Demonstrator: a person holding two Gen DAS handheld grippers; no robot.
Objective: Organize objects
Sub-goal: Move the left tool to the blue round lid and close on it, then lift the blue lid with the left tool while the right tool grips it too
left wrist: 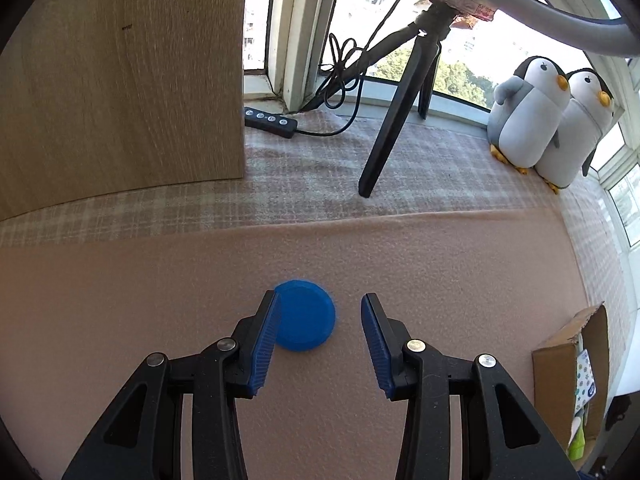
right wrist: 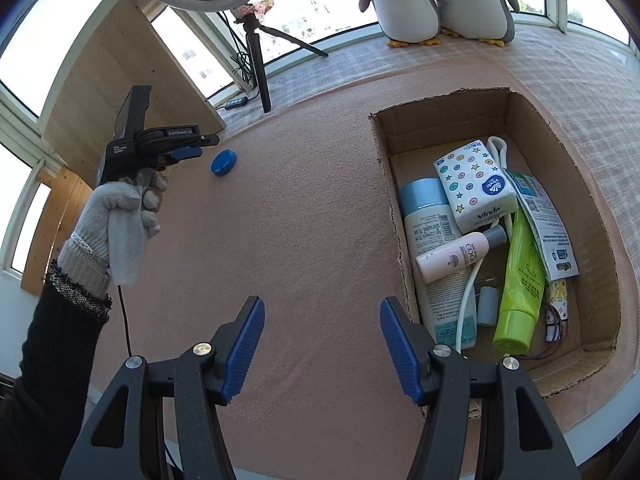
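A round blue lid (left wrist: 305,315) lies flat on the pink mat (left wrist: 440,264). My left gripper (left wrist: 320,300) is open, with the lid just inside its left finger, partly hidden by that pad. In the right wrist view the same blue lid (right wrist: 224,162) lies just right of the left gripper (right wrist: 196,151), which a gloved hand (right wrist: 120,216) holds. My right gripper (right wrist: 322,312) is open over bare mat, with nothing between its fingers. To its right stands an open cardboard box (right wrist: 560,152) holding a tissue pack (right wrist: 474,184), bottles and a green tube (right wrist: 518,280).
A black tripod leg (left wrist: 392,136) and a cable with a button remote (left wrist: 270,119) stand beyond the mat. A wooden panel (left wrist: 120,80) rises at the left. Two plush penguins (left wrist: 548,120) sit by the window. The cardboard box (left wrist: 576,364) shows at the far right of the left wrist view.
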